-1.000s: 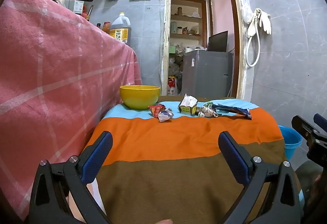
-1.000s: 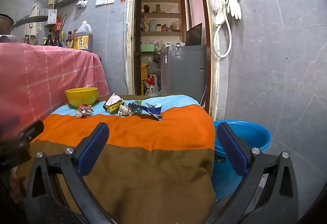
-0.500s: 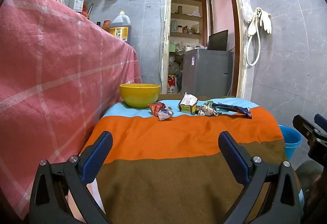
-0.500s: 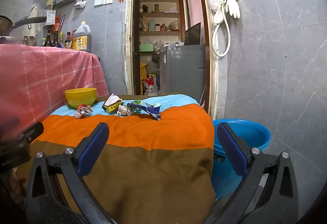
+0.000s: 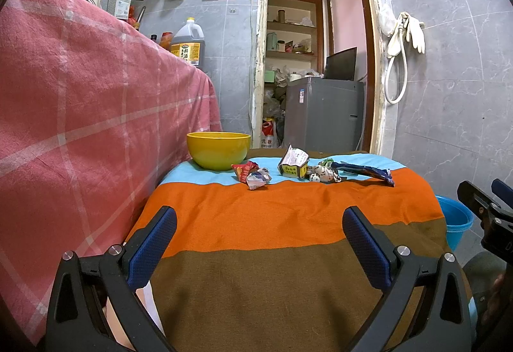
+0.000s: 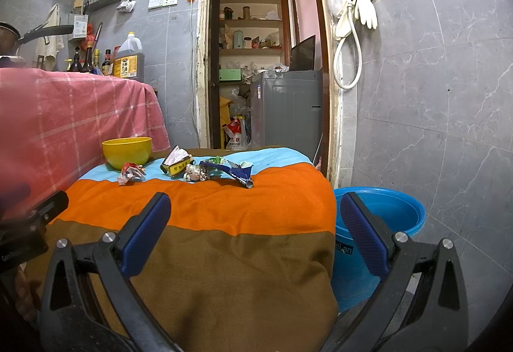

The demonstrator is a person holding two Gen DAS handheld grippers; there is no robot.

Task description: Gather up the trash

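The left gripper (image 5: 259, 225) stands with its two blue-padded jaws spread wide and nothing between them, held low over the brown near band of the striped cloth (image 5: 288, 214). The right gripper (image 6: 255, 212) is the same: jaws wide apart, empty, over the brown band near the table's right edge. Each gripper shows at the edge of the other's view, so the two sit side by side but apart.

All the trash lies well ahead of both pairs of jaws, at the far end of the cloth where the light-blue band meets the orange one. Four pieces or clumps can be counted, in a loose row. From the left: one red and white crumpled wrapper (image 5: 253, 175), which may be two scraps pressed together; one torn yellow carton (image 5: 293, 166); one white crumpled wad (image 5: 323, 175) touching the carton's right side; and one long dark blue wrapper (image 5: 364, 171) stretching away to the right. In the right wrist view a scrap of green shows behind the blue wrapper (image 6: 229, 169).

One yellow bowl (image 5: 218, 150) stands just left of and behind the red wrapper. One blue bucket (image 6: 381, 230) sits on the floor against the table's right side, close beside the right gripper's right jaw. A pink checked cloth (image 5: 80, 111) hangs along the left.
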